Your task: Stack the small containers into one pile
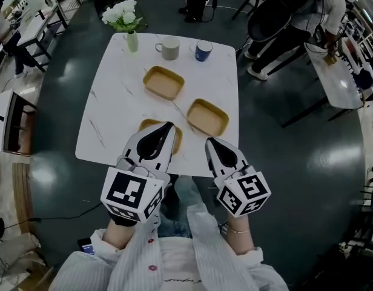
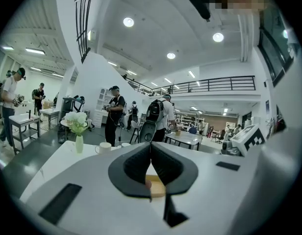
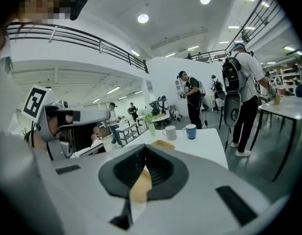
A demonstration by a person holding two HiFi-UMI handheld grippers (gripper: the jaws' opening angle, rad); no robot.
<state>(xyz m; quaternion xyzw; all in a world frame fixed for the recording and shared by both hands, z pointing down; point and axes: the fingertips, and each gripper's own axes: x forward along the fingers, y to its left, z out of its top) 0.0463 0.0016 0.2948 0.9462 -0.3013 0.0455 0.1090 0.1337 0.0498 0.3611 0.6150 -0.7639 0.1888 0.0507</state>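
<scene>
Left end: vase (image 1: 132,41) with white flowers at the far-left corner of the table (image 1: 108,120), grey mug (image 1: 169,48) and blue mug (image 1: 203,50) next along the far edge. None of these are task items.

My left gripper (image 1: 168,126) is clenched and holds nothing. Its tip hangs over the near container (image 1: 178,139), which lies close to the table's near edge and is mostly hidden under the gripper. The tan seen past the pads in the left gripper view is that container beyond the jaws, not a grip.

The middle container (image 1: 163,82) is mid-table, toward the far edge. The right container (image 1: 207,117) is toward the right edge, well apart from the other two. Nothing is stacked yet.

My right gripper (image 1: 209,141) is also clenched and empty, with its tip just short of the right container's near side.

Risks as I read them:
- Both grippers are closed. If I go down like this, I shove a container instead of gripping it, and the near one could slide off the near edge.
- They look shallow and thin-rimmed, so a one-side pinch likely tilts the container and it lands skewed in the pile.
- Reaching for the middle container puts me near the mugs and vase. A wide swing could tip the vase.
</scene>
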